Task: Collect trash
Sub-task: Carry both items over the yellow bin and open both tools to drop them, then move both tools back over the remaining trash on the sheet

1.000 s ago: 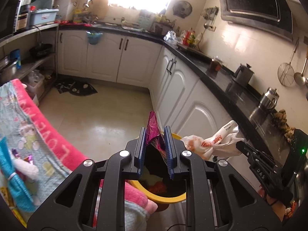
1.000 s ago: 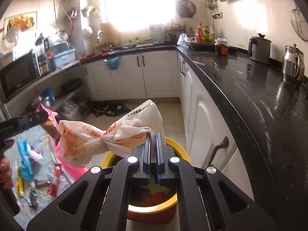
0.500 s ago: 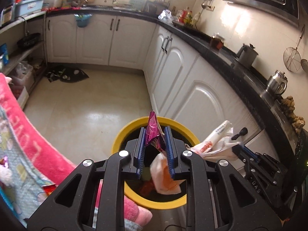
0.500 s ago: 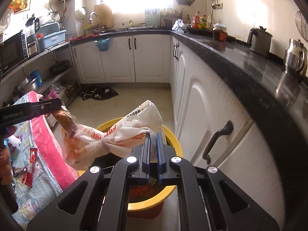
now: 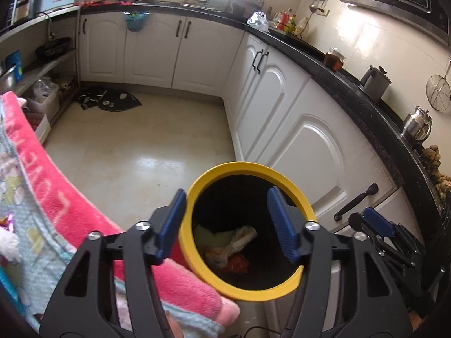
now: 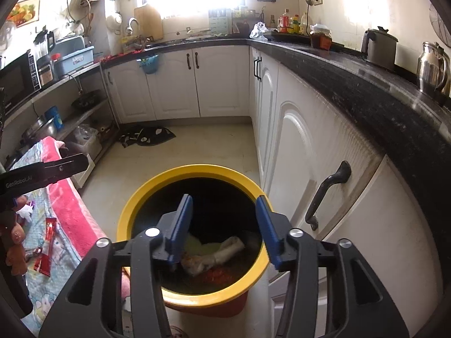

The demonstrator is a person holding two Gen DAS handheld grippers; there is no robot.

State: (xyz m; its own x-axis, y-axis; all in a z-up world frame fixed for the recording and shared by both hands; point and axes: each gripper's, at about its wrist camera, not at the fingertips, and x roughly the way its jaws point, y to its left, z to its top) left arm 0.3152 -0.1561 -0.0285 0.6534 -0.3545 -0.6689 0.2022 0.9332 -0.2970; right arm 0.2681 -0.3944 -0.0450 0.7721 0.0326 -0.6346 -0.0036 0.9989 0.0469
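A yellow-rimmed trash bin [image 5: 248, 169] stands on the floor beside the white cabinets; it also shows in the right wrist view [image 6: 194, 169]. Inside it lies a crumpled white plastic bag [image 5: 239, 236] with other trash, also visible in the right wrist view [image 6: 222, 253]. My left gripper [image 5: 228, 222] is open and empty right above the bin's mouth. My right gripper [image 6: 224, 225] is open and empty above the bin too. Red snack wrappers [image 6: 46, 248] lie on the blanket-covered surface at the left.
A pink and blue blanket [image 5: 50, 191] covers the surface left of the bin. White cabinets [image 6: 298, 152] with a black handle [image 6: 327, 188] stand right of it under a black countertop [image 6: 366, 84]. A dark mat [image 5: 110, 101] lies on the floor.
Both grippers opened over the bin. The purple wrapper left my left gripper and the white plastic bag left my right one; the bag now lies inside the bin.
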